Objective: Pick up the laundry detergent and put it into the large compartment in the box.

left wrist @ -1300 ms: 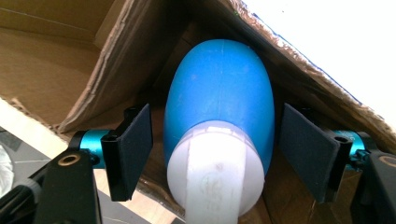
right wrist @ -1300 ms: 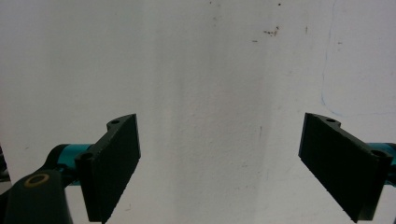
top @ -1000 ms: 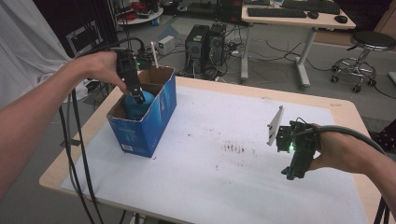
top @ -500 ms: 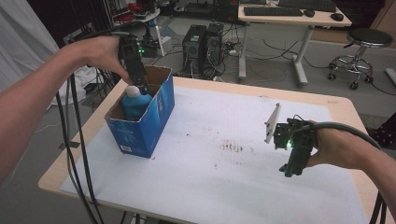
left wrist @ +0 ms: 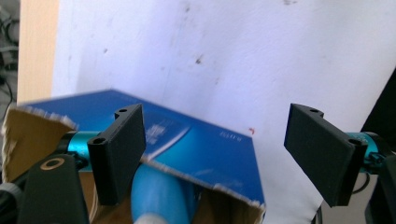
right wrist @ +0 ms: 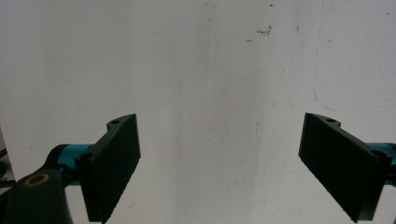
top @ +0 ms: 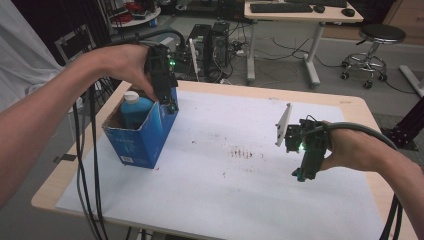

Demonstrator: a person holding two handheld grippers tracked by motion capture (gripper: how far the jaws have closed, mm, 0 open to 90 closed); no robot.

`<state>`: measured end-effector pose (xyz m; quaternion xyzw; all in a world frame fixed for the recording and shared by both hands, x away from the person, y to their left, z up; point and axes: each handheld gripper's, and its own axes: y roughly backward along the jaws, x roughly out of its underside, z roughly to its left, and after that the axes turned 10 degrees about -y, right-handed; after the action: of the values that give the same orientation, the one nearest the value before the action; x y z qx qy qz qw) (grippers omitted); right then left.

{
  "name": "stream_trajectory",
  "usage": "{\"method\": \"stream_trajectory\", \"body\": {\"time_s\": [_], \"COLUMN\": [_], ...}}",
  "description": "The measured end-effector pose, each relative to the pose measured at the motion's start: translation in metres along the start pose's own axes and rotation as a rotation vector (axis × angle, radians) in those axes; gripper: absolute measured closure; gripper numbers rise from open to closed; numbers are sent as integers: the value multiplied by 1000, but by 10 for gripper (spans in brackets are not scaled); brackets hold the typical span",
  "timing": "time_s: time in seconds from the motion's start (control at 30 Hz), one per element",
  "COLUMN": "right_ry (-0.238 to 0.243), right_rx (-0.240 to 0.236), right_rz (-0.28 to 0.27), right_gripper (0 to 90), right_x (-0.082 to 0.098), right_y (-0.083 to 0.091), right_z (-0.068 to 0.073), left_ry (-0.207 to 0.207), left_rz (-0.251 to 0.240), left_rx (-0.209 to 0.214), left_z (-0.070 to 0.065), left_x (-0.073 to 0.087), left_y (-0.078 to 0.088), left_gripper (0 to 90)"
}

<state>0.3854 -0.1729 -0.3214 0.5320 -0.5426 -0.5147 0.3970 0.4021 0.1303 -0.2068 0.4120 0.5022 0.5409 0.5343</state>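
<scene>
Left gripper has lifted clear of bottle (jaws wide); right gripper idles wide at frame right. Risk: snagging box rim, tipping it.

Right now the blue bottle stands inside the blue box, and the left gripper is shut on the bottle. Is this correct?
Not quite. The blue bottle does stand inside the blue box, but the left gripper is not shut on it: the left gripper view shows its jaws wide apart above the box's edge, with nothing between them. The rest of your statement holds.
</scene>
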Motion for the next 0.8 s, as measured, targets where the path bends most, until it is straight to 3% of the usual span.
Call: {"method": "stream_trajectory", "body": {"time_s": [0.47,0.73,0.8], "right_ry": [-23,-27,-27], "right_rx": [5,13,20], "right_rz": [-15,-5,-13], "right_gripper": [118,118,118], "right_x": [-1,-4,-5], "right_y": [12,17,21], "right_z": [0,4,5], "left_ry": [-106,-135,-141], "left_rz": [3,10,13], "left_rx": [18,20,31], "left_z": [-20,-29,-33], "left_x": [-40,-52,-56], "left_y": [-27,-45,-58], "left_gripper": [208,208,208]}}
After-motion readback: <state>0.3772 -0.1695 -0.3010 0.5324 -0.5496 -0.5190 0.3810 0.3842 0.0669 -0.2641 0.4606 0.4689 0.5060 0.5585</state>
